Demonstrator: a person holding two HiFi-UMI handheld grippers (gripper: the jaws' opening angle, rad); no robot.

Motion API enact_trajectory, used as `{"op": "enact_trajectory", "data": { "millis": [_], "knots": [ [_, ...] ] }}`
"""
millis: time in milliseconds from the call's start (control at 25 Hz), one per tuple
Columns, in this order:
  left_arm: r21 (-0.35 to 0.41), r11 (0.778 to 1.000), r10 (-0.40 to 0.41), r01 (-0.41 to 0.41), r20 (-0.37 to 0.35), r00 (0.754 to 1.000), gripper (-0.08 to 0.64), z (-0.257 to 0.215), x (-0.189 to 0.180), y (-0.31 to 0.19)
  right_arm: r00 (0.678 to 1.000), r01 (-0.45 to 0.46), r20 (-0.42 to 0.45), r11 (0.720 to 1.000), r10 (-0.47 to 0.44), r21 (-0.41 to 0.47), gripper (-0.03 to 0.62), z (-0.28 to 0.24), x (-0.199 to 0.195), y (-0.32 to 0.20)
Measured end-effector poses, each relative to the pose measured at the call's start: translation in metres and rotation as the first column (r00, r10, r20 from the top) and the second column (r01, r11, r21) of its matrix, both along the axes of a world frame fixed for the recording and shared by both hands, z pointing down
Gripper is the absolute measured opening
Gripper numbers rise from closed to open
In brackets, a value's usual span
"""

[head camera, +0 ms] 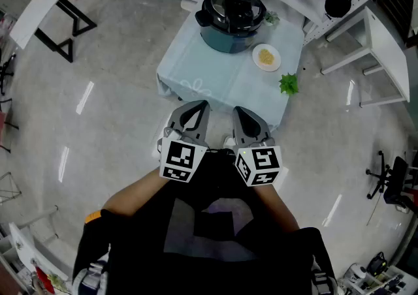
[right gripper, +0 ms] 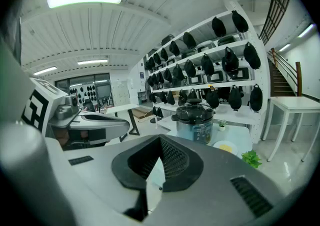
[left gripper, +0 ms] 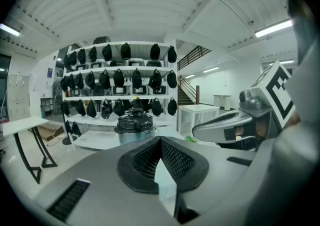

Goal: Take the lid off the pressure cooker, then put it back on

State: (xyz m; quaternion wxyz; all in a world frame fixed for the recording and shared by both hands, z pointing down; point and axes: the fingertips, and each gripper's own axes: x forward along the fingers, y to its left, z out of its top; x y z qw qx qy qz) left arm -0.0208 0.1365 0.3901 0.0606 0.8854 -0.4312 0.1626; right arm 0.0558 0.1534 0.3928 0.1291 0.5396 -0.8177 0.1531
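The pressure cooker (head camera: 230, 26) stands on a small table under a pale blue cloth (head camera: 209, 72), its black lid (head camera: 233, 5) seated on top. It also shows ahead of both grippers: the cooker (left gripper: 134, 126) in the left gripper view and the cooker (right gripper: 194, 122) in the right gripper view. My left gripper (head camera: 195, 108) and right gripper (head camera: 242, 113) are held side by side just short of the table's near edge, well back from the cooker. Both are shut, with nothing between the jaws of the left gripper (left gripper: 160, 142) or the right gripper (right gripper: 160, 141).
On the cloth lie a white plate of yellow food (head camera: 266, 57), a green leafy sprig (head camera: 288, 83) and a small plant (head camera: 271, 18). White shelves (left gripper: 120, 77) of black cookers stand behind. A white table (head camera: 385, 46) is at the right, a black-legged table (head camera: 49, 0) at the left.
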Motion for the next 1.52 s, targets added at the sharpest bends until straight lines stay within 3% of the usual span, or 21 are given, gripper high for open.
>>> {"op": "enact_trajectory", "data": {
  "millis": [840,1160,1520],
  "knots": [
    [0.018,0.999,-0.036,0.037,-0.054,0.998,0.008,-0.01,-0.023,-0.016,1.0,0.014,0.007,1.0,-0.014,0.009,0.017,-0.01,-0.014,-0.018],
    [0.01,0.999,-0.049,0.05,-0.078,0.996,0.008,-0.015,-0.018,-0.043,0.993,0.112,-0.033,0.992,-0.111,0.062,0.018,-0.028,-0.012,-0.047],
    [0.023,0.996,-0.081,0.083,-0.072,0.994,0.008,-0.032,-0.016,-0.107,0.974,0.217,-0.092,0.971,-0.208,0.101,0.018,-0.05,0.007,-0.126]
  ]
}}
